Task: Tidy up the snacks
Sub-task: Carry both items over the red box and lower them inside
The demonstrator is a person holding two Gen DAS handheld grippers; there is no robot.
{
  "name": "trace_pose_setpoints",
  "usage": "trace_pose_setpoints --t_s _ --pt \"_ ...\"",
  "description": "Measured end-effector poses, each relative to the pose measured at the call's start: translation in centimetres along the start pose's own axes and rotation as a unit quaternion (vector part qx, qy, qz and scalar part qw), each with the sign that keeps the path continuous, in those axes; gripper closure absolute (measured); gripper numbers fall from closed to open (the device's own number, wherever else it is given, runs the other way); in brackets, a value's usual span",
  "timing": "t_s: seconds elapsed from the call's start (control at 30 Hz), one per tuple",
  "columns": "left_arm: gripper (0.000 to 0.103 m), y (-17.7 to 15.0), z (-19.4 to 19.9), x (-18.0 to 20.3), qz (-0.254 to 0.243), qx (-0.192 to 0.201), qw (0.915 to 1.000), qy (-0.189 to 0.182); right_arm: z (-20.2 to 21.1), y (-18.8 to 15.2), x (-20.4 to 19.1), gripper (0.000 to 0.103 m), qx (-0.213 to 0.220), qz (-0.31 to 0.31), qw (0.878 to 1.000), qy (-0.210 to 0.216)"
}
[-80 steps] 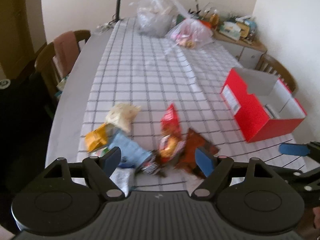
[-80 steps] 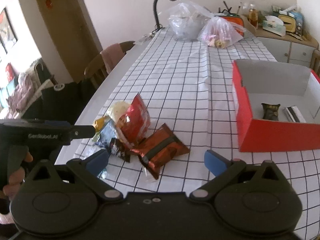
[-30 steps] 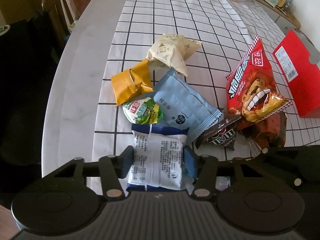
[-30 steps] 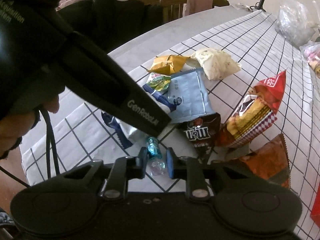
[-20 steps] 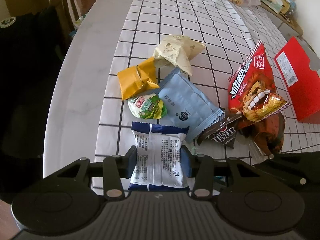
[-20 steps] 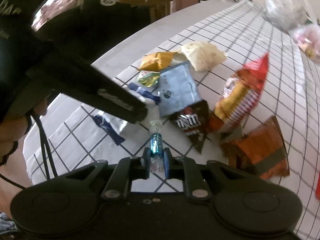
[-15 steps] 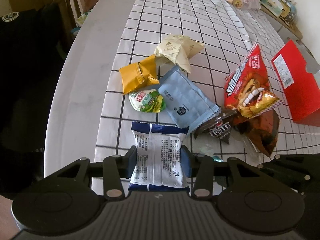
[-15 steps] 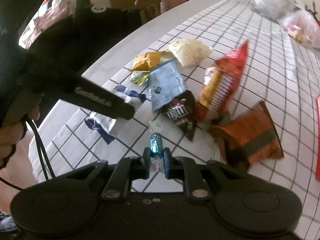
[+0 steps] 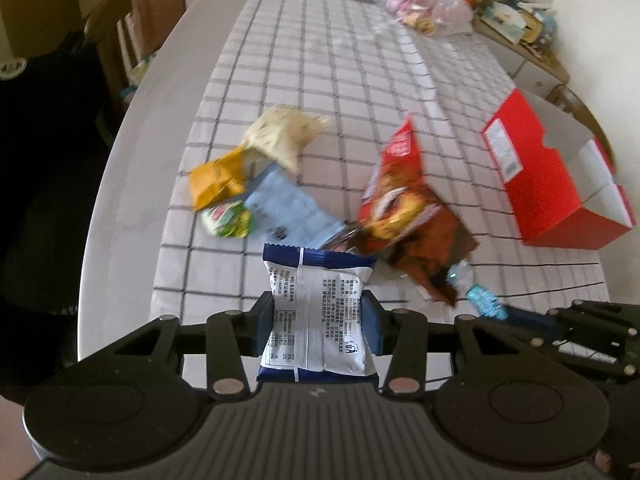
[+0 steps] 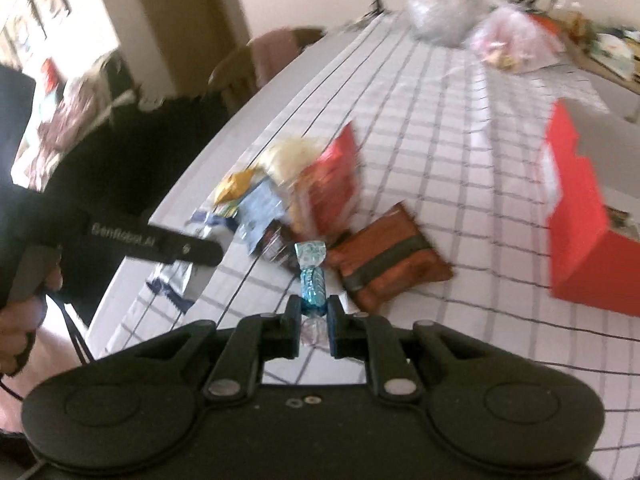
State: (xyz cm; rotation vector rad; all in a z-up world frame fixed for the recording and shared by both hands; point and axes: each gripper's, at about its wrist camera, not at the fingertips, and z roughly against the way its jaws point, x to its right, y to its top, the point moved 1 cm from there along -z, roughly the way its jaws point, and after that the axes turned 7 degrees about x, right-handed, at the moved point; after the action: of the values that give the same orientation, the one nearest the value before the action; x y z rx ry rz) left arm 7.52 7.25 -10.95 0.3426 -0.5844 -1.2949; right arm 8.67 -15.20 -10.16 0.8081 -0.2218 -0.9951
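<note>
Both your grippers are loaded, with the red box [image 9: 556, 184] waiting open at the right of the table.

Your left gripper [image 9: 320, 322] is closed partway on the blue-and-white packet [image 9: 318, 312], lifted clear of the snack pile [image 9: 304, 200]; it looks light, puffy and slick, so keep squeezing its flat middle. Your right gripper [image 10: 314, 322] is pinched nearly shut on the small blue candy [image 10: 313, 284], held at its twisted end; it's tiny and crinkly, so it may slip.
</note>
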Motion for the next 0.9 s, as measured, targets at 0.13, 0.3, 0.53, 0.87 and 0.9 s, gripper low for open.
trace_pose_setpoints --t_s 0.13,0.3,0.53,0.87,0.9 --pt "0.059 1.2 1.2 2.4 -0.016 0.021 0.9996 -0.005 2.7 0.8 2.2 0.092 0.032 -0.022 0.999 -0.022" --pt "0.059 2.7 2.0 5.8 -0.038 0.044 0.9981 -0.022 5.6 1.8 5.3 0.092 0.066 -0.040 0.996 -0.049" --pt "0.059 4.8 2.3 11.8 -0.078 0.074 0.9933 -0.044 8.4 3.0 9.7 0.092 0.100 -0.050 0.990 -0.086" --pt "0.059 8.0 1.4 20.7 -0.126 0.098 0.9850 -0.066 10.5 4.7 17.2 0.092 0.122 -0.075 0.981 -0.130" --pt "0.059 8.2 1.2 21.5 -0.130 0.100 0.9843 -0.066 10.6 4.7 18.0 0.092 0.123 -0.078 0.980 -0.134"
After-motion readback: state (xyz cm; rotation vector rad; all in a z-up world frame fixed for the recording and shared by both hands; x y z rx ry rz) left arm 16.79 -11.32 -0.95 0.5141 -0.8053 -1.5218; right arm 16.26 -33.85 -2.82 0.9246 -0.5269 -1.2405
